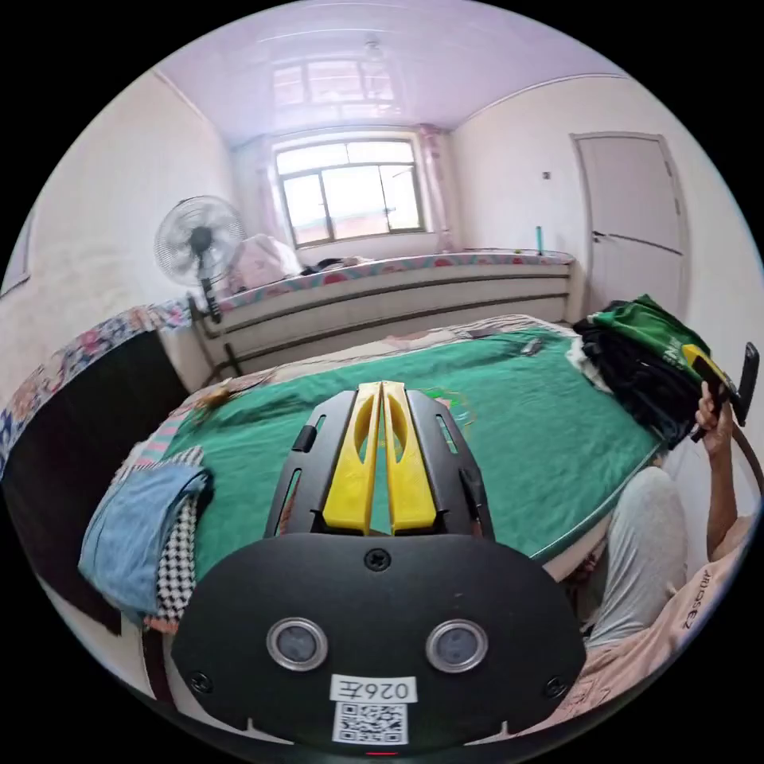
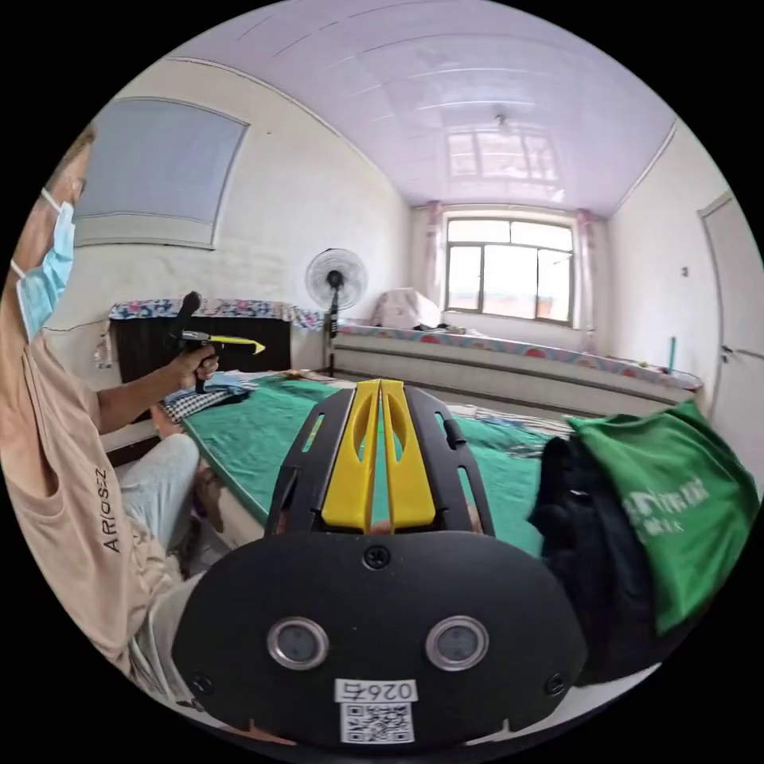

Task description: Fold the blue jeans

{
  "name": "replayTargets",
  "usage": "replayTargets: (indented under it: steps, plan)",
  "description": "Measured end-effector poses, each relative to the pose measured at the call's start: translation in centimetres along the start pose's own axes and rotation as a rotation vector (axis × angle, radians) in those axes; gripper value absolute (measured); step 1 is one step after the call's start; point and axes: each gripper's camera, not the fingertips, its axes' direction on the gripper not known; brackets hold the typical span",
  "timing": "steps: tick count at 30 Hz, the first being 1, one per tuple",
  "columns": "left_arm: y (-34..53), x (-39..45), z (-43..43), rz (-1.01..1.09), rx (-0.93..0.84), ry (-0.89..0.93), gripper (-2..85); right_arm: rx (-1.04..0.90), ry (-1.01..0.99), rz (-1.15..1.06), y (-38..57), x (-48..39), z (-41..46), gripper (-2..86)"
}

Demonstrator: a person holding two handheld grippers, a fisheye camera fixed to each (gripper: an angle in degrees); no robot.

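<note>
A folded light-blue garment, which looks like the jeans, lies on a checkered cloth at the near left corner of the green bed cover. In the right gripper view the same blue fold lies beside the person's hand. My left gripper hovers over the green cover, shut, with nothing between its yellow jaws. It also appears from the side, held up in a hand. My right gripper is shut and empty too, next to a clothes pile. A hand holds it up at the bed's right edge.
A pile of black clothes topped by a green garment sits at the bed's right end. The person sits at the bed's edge. A standing fan, a long window ledge, a door and a dark cabinet surround the bed.
</note>
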Motion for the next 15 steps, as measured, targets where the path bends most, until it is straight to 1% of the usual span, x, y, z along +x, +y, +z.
replayTargets:
  steps: [1, 3, 4, 6, 7, 9, 10, 11, 12, 13, 15]
  plan:
    - [1.9, -2.0, -0.5, -0.031, -0.006, -0.077, -0.9, -0.012, -0.028, -0.013, -1.4, -1.2, 2.1, -0.9]
    - [9.6, -9.0, -3.1, -0.161, -0.006, -0.349, -0.8, -0.090, -0.121, -0.091, -6.9, -7.0, 10.8, -0.9]
    - [11.4, -10.3, -3.7, -0.174, -0.009, -0.402, -0.8, -0.110, -0.148, -0.119, -8.2, -8.6, 13.0, -0.9]
    - [17.9, -13.9, -5.0, -0.175, -0.037, -0.585, -0.2, -0.197, -0.243, -0.225, -12.6, -15.9, 21.8, -0.9]
    - [19.3, -14.4, -5.1, -0.157, -0.047, -0.616, 0.0, -0.216, -0.266, -0.257, -13.5, -17.9, 23.9, -0.9]
    - [24.4, -15.6, -4.6, -0.068, -0.103, -0.722, 3.3, -0.262, -0.328, -0.385, -16.9, -26.1, 31.8, -0.9]
    - [25.5, -15.9, -4.4, -0.055, -0.113, -0.744, 4.2, -0.274, -0.336, -0.425, -17.7, -28.3, 33.6, -0.9]
    - [27.7, -16.5, -4.0, -0.045, -0.127, -0.778, 6.1, -0.282, -0.345, -0.504, -19.0, -32.6, 37.1, -0.9]
    - [29.7, -17.4, -3.8, -0.066, -0.144, -0.799, 7.1, -0.278, -0.349, -0.575, -20.2, -36.6, 40.3, -0.8]
    - [30.7, -18.0, -3.7, -0.091, -0.150, -0.806, 7.6, -0.277, -0.356, -0.607, -20.7, -38.7, 41.9, -0.5]
    - [34.9, -20.9, -4.1, -0.251, -0.156, -0.778, 8.5, -0.303, -0.435, -0.706, -22.4, -46.2, 47.8, 1.9]
